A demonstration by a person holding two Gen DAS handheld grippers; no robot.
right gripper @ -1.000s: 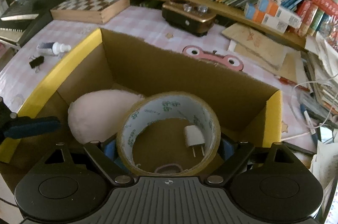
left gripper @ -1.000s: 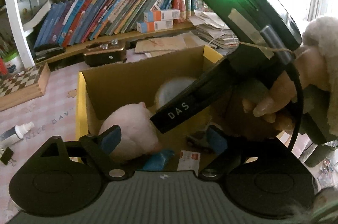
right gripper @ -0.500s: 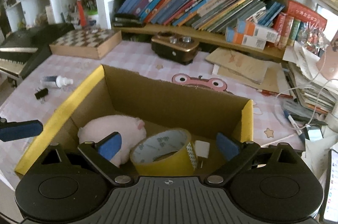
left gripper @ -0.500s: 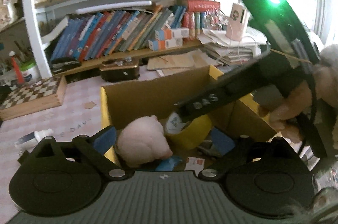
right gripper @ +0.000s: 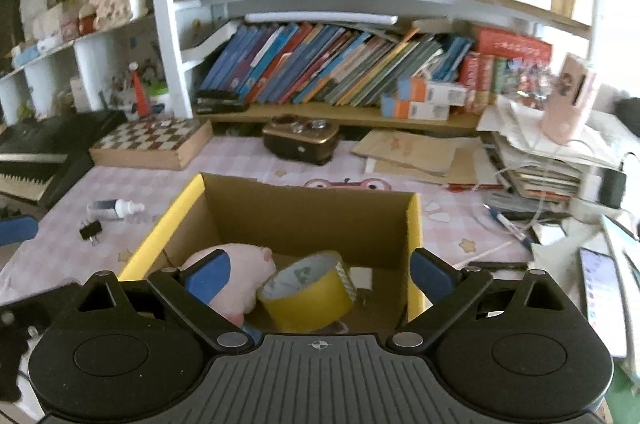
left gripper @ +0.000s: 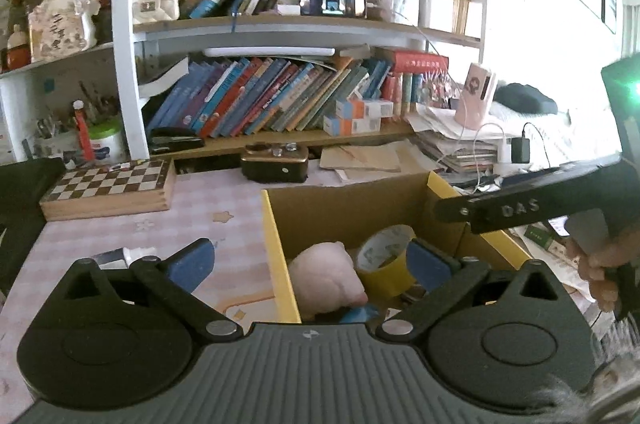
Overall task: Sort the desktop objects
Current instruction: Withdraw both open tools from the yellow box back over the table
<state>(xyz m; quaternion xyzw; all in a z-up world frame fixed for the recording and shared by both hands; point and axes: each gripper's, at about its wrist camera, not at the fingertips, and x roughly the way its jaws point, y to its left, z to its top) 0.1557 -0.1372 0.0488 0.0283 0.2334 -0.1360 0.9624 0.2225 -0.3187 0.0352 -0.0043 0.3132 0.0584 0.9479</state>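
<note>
Since a second ago your right gripper (right gripper: 318, 274) has let the tape roll (right gripper: 307, 294) go; it now lies in the cardboard box (right gripper: 312, 214) against the pink plush (right gripper: 236, 278). Both grippers have pulled back, jaws spread wide and empty; the left gripper's (left gripper: 310, 264) have just been opening. The roll seems tilted. Swing carelessly toward the small bottle (right gripper: 114, 209) and you could clip the box wall.

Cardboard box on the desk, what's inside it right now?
Inside the cardboard box: a pink plush toy, a yellow tape roll and a white charger plug. The tool bodies cover its near floor.
</note>
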